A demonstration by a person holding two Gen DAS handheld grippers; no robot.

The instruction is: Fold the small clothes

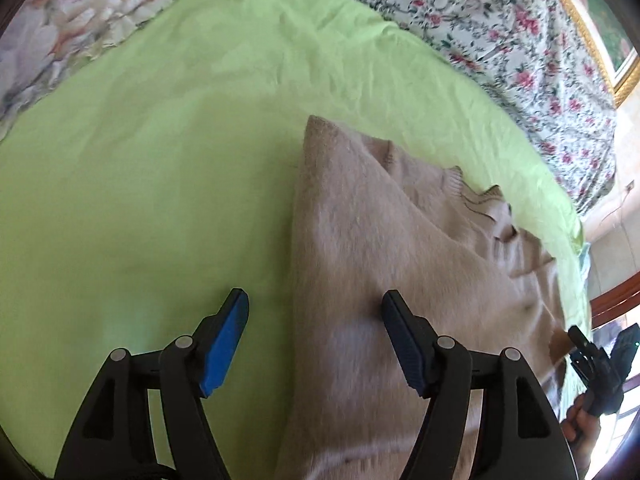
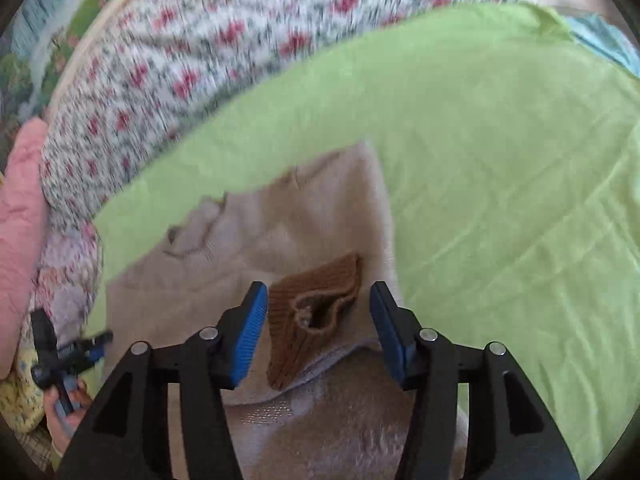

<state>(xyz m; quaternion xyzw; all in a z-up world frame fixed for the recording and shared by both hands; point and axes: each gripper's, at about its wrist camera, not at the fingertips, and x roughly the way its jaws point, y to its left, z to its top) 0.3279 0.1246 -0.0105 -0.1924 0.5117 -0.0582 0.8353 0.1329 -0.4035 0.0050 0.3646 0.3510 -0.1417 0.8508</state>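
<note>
Right wrist blurred, sweater (image 2: 320, 216) cut off

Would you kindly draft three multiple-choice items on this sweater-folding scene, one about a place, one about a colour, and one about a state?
1. Where does the brown cuff lie?
A. on the beige sweater
B. on the bare green sheet
C. on the floral quilt

2. What colour are the pads on the gripper fingers?
A. red
B. blue
C. white

3. How is the right gripper set?
A. shut on the cuff
B. shut on the sheet
C. open, astride the cuff

Answers: 1 A, beige knit surrounds the cuff; 2 B, both wrist views show blue pads; 3 C, its fingers stand apart on either side of the cuff.
</note>
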